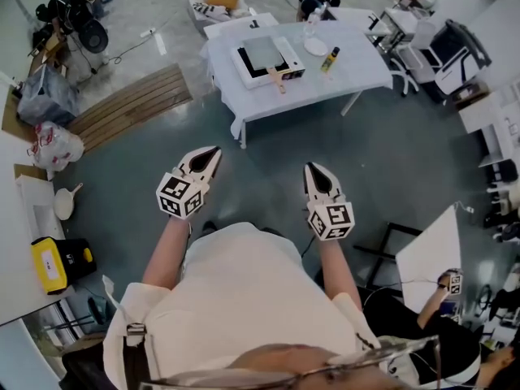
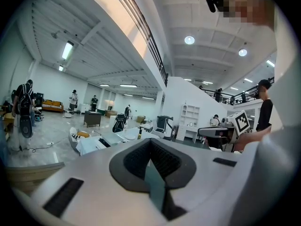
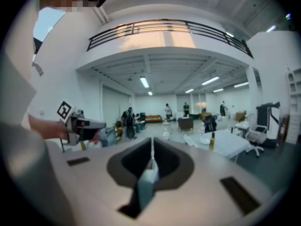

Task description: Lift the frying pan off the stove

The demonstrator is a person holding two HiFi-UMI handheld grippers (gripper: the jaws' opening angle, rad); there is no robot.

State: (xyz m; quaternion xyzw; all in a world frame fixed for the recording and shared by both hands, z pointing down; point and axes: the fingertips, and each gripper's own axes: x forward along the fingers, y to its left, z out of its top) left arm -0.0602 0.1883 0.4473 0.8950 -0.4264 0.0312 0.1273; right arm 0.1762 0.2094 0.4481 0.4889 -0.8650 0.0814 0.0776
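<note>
The frying pan [image 1: 264,54], grey and square with a wooden handle, sits on the white stove [image 1: 280,73] on a white table [image 1: 357,67] far ahead of me. Both grippers hang at waist height over the floor, well short of that table. My left gripper [image 1: 213,152] is shut with nothing in it. My right gripper [image 1: 313,170] is also shut and holds nothing. In the left gripper view the jaws [image 2: 150,143] meet, and the table [image 2: 101,142] is small in the distance. In the right gripper view the gripper [image 3: 152,149] is shut too, with the table [image 3: 230,145] off to the right.
A plate [image 1: 315,45] and a yellow bottle [image 1: 329,59] share the table with the stove. A wooden pallet [image 1: 130,104] lies at the left, and a yellow box [image 1: 50,262] sits on a counter near me. Desks and chairs [image 1: 443,51] crowd the right. Another person [image 1: 431,323] sits at the lower right.
</note>
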